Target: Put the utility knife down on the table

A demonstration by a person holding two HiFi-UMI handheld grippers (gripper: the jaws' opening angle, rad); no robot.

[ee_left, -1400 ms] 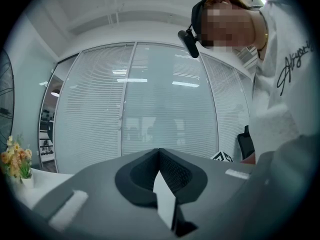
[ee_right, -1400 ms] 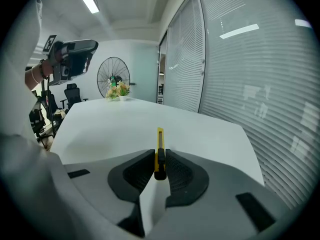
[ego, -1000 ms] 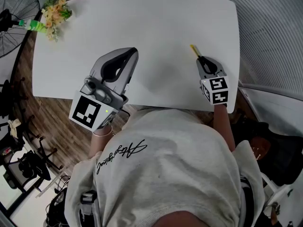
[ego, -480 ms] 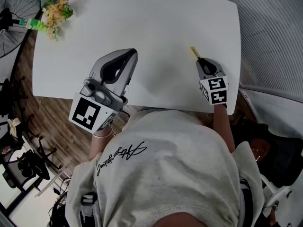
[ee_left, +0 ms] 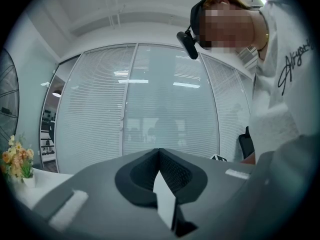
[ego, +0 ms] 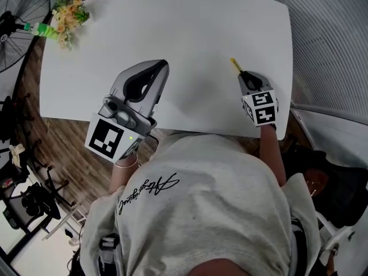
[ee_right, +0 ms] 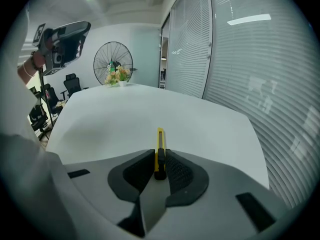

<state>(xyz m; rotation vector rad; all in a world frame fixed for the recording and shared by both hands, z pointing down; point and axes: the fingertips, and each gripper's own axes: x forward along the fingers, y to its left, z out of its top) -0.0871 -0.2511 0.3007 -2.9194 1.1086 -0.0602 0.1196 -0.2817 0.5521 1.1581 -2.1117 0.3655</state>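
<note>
**Utility knife and right gripper.** The slim yellow utility knife with a black slider point(ee_right: 159, 146) is clamped between the jaws of the right gripper point(ee_right: 160, 160). The jaws stand only a little apart, pressed on the two sides of the knife's body. The knife's yellow front end juts forward past the fingertips. In the head view this end point(ego: 235, 64) lies over the white rounded-rectangular table point(ego: 178, 27), near its right edge. No view shows whether the tip touches the tabletop. The right gripper point(ego: 244, 74) slopes downward toward the table, with its cube of square markers at the near table edge.

**Left gripper.** The grey left gripper point(ego: 161, 65) is held level above the near left part of the table, well apart from the knife. In the left gripper view its jaws point(ee_left: 159, 152) meet at the tips, with nothing between them.

**Surroundings.** A small bunch of yellow and pink flowers point(ego: 67, 15) stands at the far left corner of the table. A black standing fan point(ego: 20, 9) is just beyond that corner, on the wooden floor. The right gripper view shows the same flowers point(ee_right: 118, 76) in front of the fan point(ee_right: 113, 60), with a glass wall with slatted blinds point(ee_right: 240, 59) along the table's right side. The person's light grey sweatshirt with black script point(ego: 201, 206) fills the lower part of the head view.
</note>
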